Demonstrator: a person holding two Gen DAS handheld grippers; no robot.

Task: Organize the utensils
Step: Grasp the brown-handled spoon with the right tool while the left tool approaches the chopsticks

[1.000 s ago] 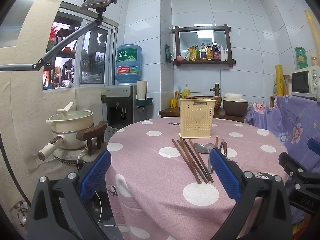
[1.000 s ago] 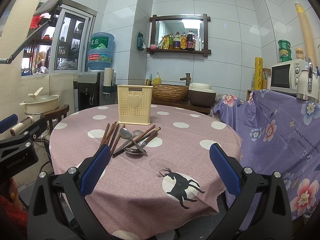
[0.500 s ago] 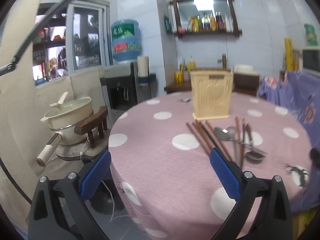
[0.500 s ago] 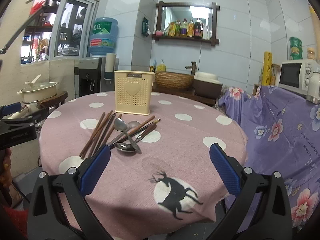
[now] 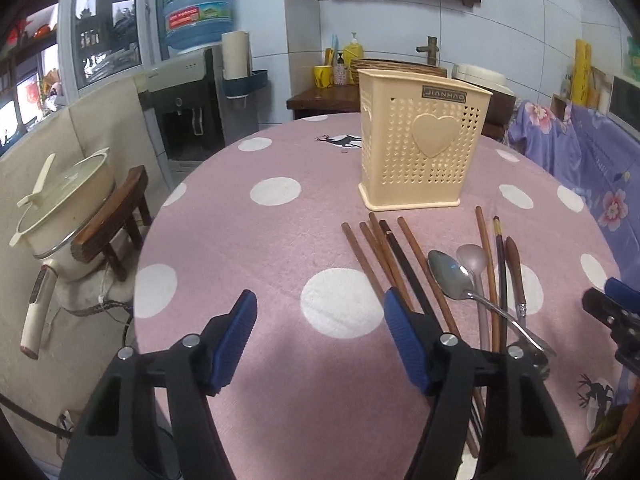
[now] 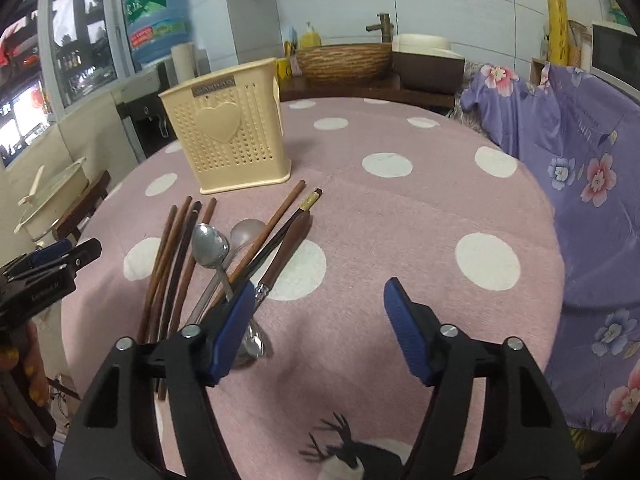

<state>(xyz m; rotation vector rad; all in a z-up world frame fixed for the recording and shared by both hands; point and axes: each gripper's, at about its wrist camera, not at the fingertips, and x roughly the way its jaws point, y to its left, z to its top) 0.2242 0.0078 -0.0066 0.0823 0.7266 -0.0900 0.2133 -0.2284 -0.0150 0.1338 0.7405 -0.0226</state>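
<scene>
Wooden chopsticks (image 5: 394, 258) and spoons (image 5: 450, 276) lie unsorted at six o'clock of the empty-looking holder (image 5: 416, 148); both claws, left (image 5: 320, 338) and right (image 6: 320, 326), just narrowed, grip nothing.

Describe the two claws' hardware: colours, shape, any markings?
Both match: the left claw and right claw have black plastic arms in a V, with cut-out slots and silver pivot bolts. Ribbed blue pads line the fingers. The left one's body, seen from the right wrist view, bears small white lettering, too blurred to read.
</scene>
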